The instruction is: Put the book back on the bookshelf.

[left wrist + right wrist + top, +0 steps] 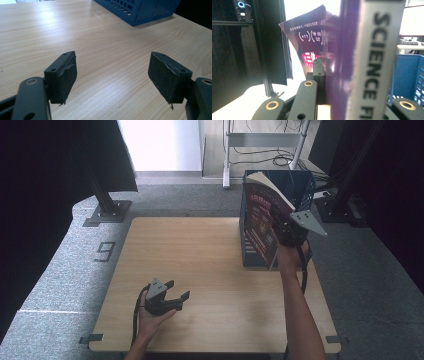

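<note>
The desk (pixel 210 270) is a wide wooden board, and at its far right side stands a blue basket (pixel 300 185) with walls full of small holes. Over the near edge of this basket the right claw (pixel 289 236) holds a book (pixel 262 222), a purple paperback that is tilted, with its top corner leaning to the far left. The jaws are clamped on the book near its spine, and the front cover bends away loosely. I judge the book to be light but soft: the covers and pages are floppy and the glossy cover may slip, so the best place to hold it is close to the stiff spine, as now. The left claw (pixel 176 290) rests on the near left part of the desk, its jaws wide apart with nothing between them.
</note>
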`<state>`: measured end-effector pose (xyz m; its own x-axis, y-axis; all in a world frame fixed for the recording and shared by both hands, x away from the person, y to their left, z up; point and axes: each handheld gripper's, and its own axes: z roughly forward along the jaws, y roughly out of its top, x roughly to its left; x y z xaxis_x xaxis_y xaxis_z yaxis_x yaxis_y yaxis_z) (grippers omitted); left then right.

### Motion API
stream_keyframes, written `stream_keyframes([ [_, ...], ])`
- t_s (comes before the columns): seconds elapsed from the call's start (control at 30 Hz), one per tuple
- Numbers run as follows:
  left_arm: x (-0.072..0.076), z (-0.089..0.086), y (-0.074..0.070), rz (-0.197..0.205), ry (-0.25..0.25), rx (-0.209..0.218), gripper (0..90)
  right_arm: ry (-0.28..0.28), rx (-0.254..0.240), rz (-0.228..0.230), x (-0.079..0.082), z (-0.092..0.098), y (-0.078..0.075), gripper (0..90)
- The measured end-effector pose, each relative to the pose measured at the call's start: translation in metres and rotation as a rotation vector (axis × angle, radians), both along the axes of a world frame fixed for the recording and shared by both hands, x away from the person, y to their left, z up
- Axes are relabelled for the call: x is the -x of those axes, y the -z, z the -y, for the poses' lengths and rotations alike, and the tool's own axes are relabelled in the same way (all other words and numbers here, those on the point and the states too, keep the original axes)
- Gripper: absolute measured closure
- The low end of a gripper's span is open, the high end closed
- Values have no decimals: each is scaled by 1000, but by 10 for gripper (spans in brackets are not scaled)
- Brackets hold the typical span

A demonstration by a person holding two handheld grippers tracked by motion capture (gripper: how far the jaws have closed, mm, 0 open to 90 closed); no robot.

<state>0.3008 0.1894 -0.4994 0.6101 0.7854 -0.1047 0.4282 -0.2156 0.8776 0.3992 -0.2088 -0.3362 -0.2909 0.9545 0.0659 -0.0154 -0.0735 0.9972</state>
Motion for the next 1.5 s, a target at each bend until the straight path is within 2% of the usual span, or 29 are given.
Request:
stream_keyframes([
  [0.43,-1,2,1,-9,11,3,236,44,-11,-4,-13,5,6,815],
  [0.77,2,1,1,-6,7,-7,235,83,-57,6,-28,11,4,815],
  [1.07,6,-1,2,-5,0,-23,235,101,-36,5,-38,9,5,815],
  [1.5,6,-2,4,-10,-8,-21,234,115,-23,-3,-53,3,14,815],
])
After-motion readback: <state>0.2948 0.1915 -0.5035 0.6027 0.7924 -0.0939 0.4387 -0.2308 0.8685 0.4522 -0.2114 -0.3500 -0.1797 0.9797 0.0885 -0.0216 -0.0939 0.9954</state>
